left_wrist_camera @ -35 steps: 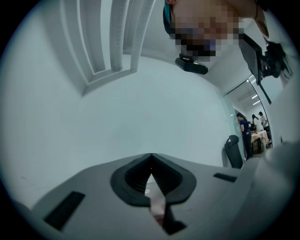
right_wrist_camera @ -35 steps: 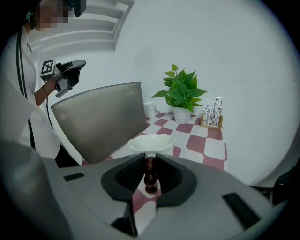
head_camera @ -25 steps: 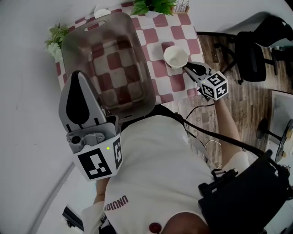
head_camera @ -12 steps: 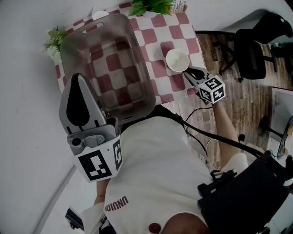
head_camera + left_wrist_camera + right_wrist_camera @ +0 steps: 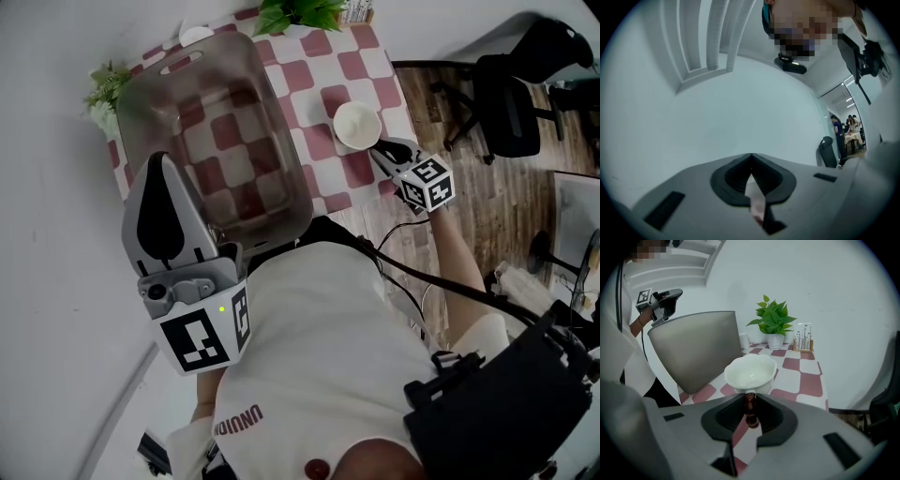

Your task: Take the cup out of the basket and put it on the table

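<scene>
The white cup [image 5: 357,124] is out over the checkered table [image 5: 370,66], just right of the translucent grey basket [image 5: 286,141]. My right gripper [image 5: 382,147] is shut on its dark handle [image 5: 749,408] from the near side. In the right gripper view the cup [image 5: 751,372] sits straight ahead of the right gripper [image 5: 750,397], with the basket [image 5: 693,348] to its left. Whether the cup rests on the table or hangs just above it I cannot tell. My left gripper [image 5: 161,159] is raised near the person's chest, shut and empty, and in its own view the left gripper [image 5: 751,155] points at a bare wall.
A potted plant [image 5: 300,14] stands at the table's far edge, with a small wooden holder [image 5: 804,341] to its right. Another plant [image 5: 105,89] sits at the far left corner. An office chair [image 5: 511,103] stands on the wood floor to the right.
The right gripper and the cup have shifted only slightly beside the basket. The left gripper has stayed where it was.
</scene>
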